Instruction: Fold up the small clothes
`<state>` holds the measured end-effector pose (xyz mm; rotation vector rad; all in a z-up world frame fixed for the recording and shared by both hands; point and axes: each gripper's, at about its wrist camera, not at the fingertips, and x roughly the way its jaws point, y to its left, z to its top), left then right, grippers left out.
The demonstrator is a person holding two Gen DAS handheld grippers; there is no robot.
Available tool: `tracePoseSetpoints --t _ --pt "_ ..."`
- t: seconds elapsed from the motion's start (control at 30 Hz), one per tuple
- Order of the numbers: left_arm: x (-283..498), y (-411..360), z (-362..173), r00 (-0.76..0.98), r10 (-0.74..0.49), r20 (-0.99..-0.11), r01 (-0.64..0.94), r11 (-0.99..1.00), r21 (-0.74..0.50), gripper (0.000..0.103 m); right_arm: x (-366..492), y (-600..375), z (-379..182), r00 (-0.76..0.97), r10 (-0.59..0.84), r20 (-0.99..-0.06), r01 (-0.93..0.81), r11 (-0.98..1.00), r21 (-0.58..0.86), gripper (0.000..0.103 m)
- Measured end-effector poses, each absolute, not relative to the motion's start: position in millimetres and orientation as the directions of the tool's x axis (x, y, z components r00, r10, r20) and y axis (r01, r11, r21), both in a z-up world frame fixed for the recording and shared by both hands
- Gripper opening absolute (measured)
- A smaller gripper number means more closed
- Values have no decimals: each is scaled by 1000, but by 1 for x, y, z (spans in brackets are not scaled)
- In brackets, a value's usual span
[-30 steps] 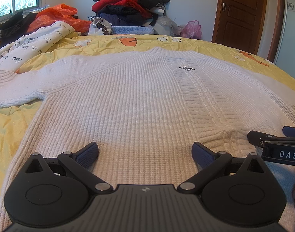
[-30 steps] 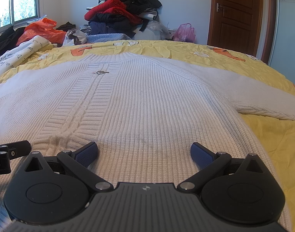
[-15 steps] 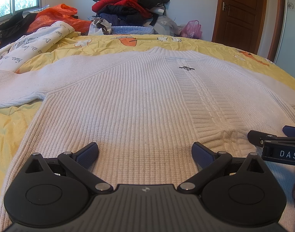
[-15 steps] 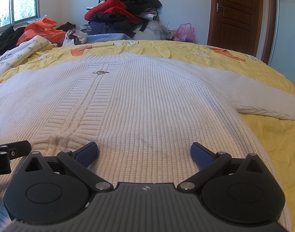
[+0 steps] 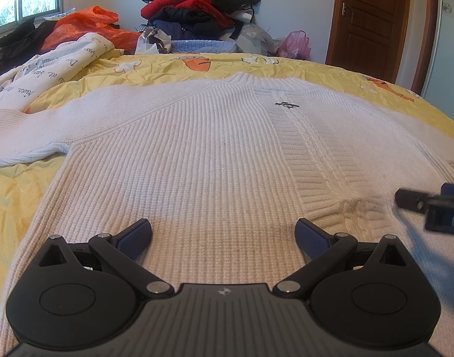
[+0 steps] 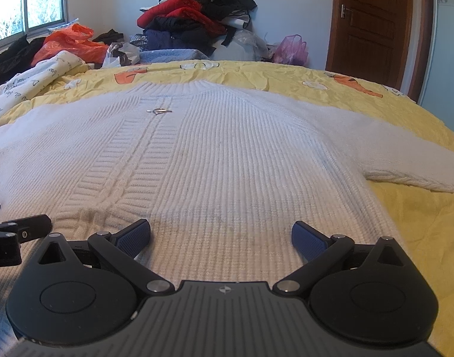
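Observation:
A white ribbed knit sweater lies flat on the yellow bedspread, collar away from me, sleeves spread to both sides. In the right wrist view the same sweater fills the middle, its right sleeve stretched out over the spread. My left gripper hovers open just above the sweater's hem, left of the cable-knit strip. My right gripper is open over the hem to the right of that strip. Nothing sits between either pair of fingers. Each gripper shows at the edge of the other's view.
A heap of red, black and blue clothes stands beyond the bed's far edge. An orange plastic bag and a printed white blanket lie at the far left. A brown door is at the back right.
The right gripper has shifted: in the left wrist view it is blurred and a little farther right and up. In its own view the sweater sits slightly lower. The left gripper is still.

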<state>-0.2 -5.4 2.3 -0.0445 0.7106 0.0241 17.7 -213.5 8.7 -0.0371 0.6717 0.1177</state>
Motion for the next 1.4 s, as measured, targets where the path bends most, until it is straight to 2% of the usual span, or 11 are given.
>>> tracePoseSetpoints --t 0.1,0.17,0.43,0.57,0.73,0.97,1.07,1.13,1.17,1.3,1.4 --pt "-1 -5 2 758 8 -653 -38 999 -31 103 9 -252 36 854 106 -510 -90 994 56 101" --pt "0 -5 2 757 11 -653 -38 999 -28 103 13 -295 50 872 112 -477 -57 990 128 103" --pt "0 -4 3 757 12 -653 -38 999 -26 103 36 -517 51 851 -131 -508 382 819 428 103" --pt "0 -4 3 757 14 -654 -38 999 -24 103 27 -605 23 819 -233 -524 543 608 579 87" --pt "0 -4 3 757 13 -653 -38 999 -24 103 26 -647 -15 809 -263 -526 581 491 649 75" --pt "0 -5 3 757 13 -653 -38 999 -24 103 65 -655 -36 827 -278 -489 554 551 624 74" --pt "0 -5 3 757 13 -653 -38 999 -24 103 82 -657 -33 815 -305 -492 565 605 561 60" --pt "0 -5 3 757 13 -653 -38 999 -24 103 99 -661 -27 789 -329 -520 591 639 493 26" --pt "0 -5 3 757 13 -653 -38 999 -24 103 98 -661 -24 772 -342 -535 608 643 467 17" --pt "0 -5 3 757 12 -653 -38 999 -25 103 93 -652 -13 797 -350 -492 588 632 505 14" --pt "1 -4 4 758 12 -652 -39 999 -27 103 85 -626 7 855 -294 -427 501 679 537 14"
